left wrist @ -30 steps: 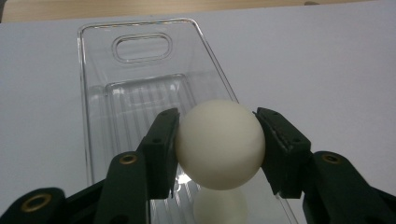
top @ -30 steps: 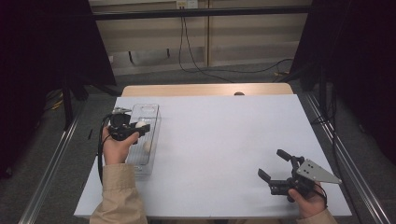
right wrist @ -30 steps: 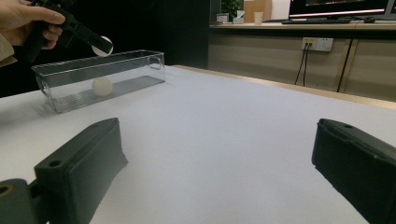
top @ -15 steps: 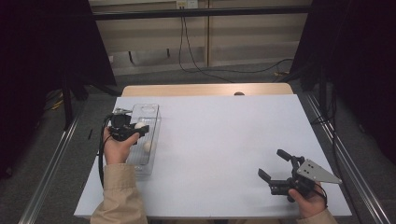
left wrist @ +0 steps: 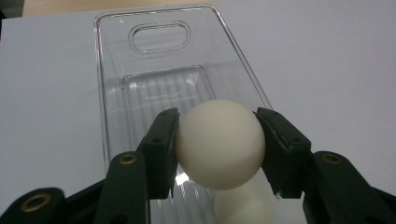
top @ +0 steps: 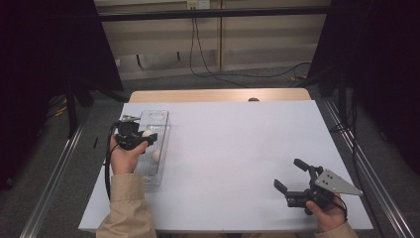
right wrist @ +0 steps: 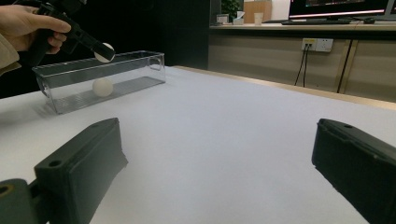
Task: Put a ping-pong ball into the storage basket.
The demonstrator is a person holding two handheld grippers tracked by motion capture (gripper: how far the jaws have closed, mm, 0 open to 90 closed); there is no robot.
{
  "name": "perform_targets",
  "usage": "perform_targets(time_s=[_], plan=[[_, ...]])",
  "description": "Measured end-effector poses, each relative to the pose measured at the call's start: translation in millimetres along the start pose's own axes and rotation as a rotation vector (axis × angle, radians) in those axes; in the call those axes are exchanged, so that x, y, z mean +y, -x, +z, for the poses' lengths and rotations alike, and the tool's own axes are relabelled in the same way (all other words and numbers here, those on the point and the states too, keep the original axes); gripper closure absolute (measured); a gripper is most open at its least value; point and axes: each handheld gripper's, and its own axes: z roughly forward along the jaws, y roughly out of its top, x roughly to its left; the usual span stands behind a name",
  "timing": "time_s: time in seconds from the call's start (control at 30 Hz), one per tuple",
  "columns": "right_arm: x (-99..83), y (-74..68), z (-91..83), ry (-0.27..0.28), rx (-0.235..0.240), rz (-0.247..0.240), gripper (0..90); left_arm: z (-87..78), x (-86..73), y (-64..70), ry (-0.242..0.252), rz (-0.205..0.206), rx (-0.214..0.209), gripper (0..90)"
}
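A clear plastic bin (top: 159, 117) (left wrist: 159, 60) (right wrist: 140, 63) lies on the left part of the white table (top: 237, 144). My left gripper (top: 147, 135) (left wrist: 218, 140) is shut on a white ball (left wrist: 219, 142) (top: 147, 133) (right wrist: 104, 51), held just above the bin's open top. A second white ball (top: 156, 155) (left wrist: 245, 205) (right wrist: 102, 87) rests on the bin's floor, below the held one. My right gripper (top: 291, 174) (right wrist: 219, 163) stands open over the table's near right part, with nothing between its jaws.
A wooden strip (top: 218, 94) runs along the table's far edge. Cables (top: 208, 64) lie on the floor beyond it. Metal rails (top: 54, 173) flank the table on both sides. In the right gripper view a wall with a socket (right wrist: 317, 44) stands behind the table.
The left gripper with the ball has shifted slightly over the bin. The right gripper has not moved.
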Motion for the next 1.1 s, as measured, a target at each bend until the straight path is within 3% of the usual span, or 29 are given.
perform_targets(time_s=[0.47, 1.1], plan=[[0.0, 0.2, -0.1, 0.000, 0.000, 0.001, 1.4, 2.2, -0.1, -3.0, 0.007, -0.004, 0.024, 50.6], [0.3, 0.5, -0.7, 0.002, -0.003, 0.000, 1.4, -2.1, -2.1, 1.5, 0.041, -0.037, 0.013, 36.7]])
